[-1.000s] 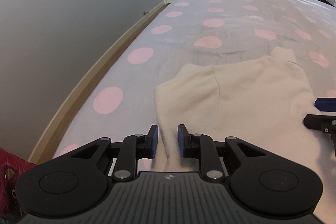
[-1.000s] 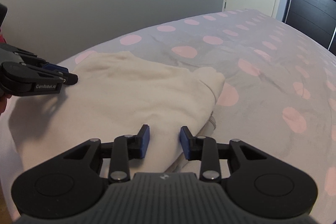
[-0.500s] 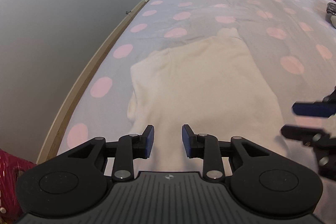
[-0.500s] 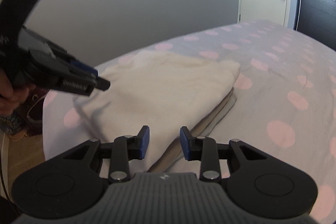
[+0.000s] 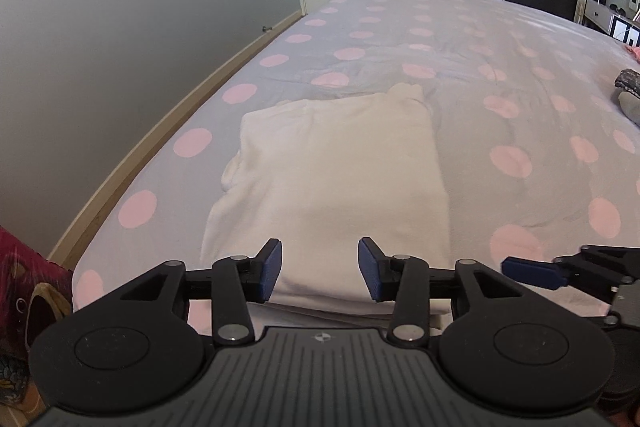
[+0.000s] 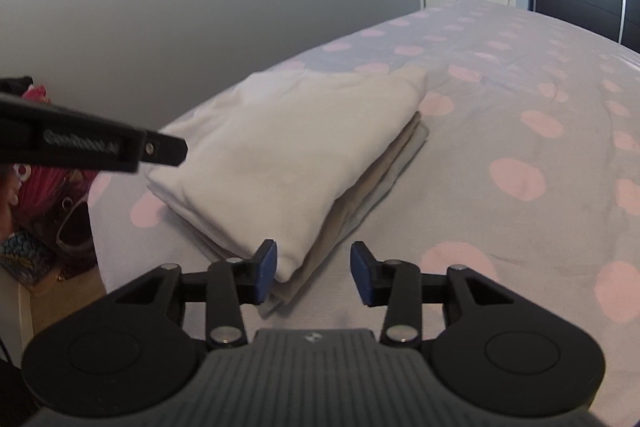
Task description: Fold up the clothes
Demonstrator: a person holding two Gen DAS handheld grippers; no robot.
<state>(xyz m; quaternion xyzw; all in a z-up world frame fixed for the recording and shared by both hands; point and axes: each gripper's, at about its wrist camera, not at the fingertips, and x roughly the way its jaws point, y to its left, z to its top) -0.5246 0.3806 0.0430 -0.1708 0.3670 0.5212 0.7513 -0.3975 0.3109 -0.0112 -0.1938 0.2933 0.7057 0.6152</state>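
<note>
A cream garment (image 5: 332, 179) lies folded flat as a rectangle on the grey bed with pink dots (image 5: 500, 75). In the right wrist view it (image 6: 280, 155) tops a small stack of folded pale layers. My left gripper (image 5: 320, 269) is open and empty, raised above the garment's near edge. My right gripper (image 6: 313, 271) is open and empty, raised above the stack's near corner. The right gripper also shows at the right of the left wrist view (image 5: 560, 273). The left gripper also shows at the left of the right wrist view (image 6: 100, 149).
A grey wall (image 5: 120, 27) and wooden floor strip run along the bed's left side. A red patterned bag (image 6: 44, 187) sits on the floor by the bed corner. Dark clothes (image 5: 628, 91) lie at the far right. A white door and dark wardrobe stand beyond the bed.
Both grippers have lifted up and back from the folded garment and their jaws have opened wider. The garment lies still on the bed.
</note>
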